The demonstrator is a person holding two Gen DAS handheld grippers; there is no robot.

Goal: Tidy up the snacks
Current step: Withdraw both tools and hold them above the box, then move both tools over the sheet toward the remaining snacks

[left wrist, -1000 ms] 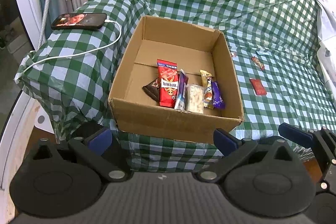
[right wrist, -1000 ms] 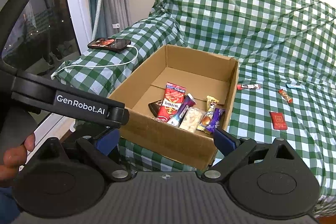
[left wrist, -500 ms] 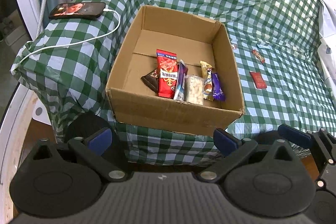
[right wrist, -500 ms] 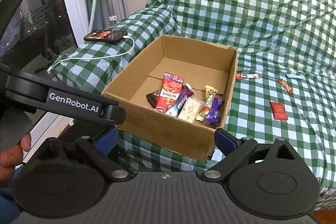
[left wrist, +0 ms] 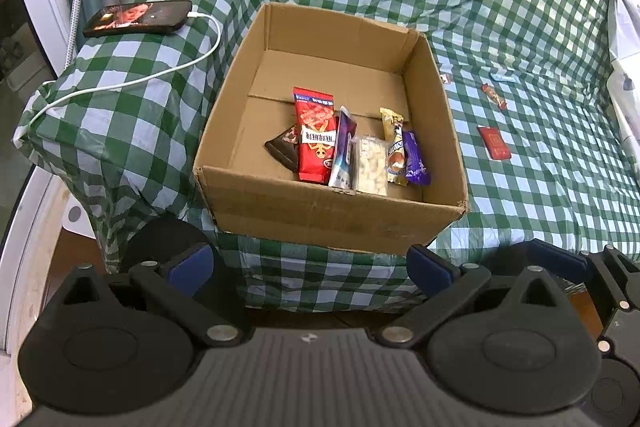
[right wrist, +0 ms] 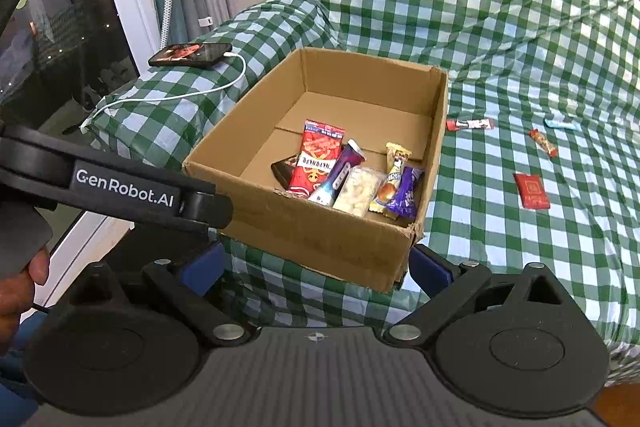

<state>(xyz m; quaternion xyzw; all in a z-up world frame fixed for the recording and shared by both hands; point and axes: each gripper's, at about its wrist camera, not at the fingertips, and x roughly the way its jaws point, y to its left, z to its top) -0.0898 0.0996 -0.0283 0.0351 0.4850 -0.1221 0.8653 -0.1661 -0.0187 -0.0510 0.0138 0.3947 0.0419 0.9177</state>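
Black left gripper (left wrist: 308,267), blue finger pads (left wrist: 190,263), silver pivot screws, white "GenRobot.AI" lettering on its side

We read "GenRobot.AI" in white letters on the black body of the left gripper (right wrist: 120,183), which crosses the right wrist view to the left of the right gripper's jaws. Ahead of the jaws, inside the cardboard box (right wrist: 320,239), the red snack packet (right wrist: 318,163) carries a dark band of print, but we cannot make out its characters. The other wrappers are too small to read.
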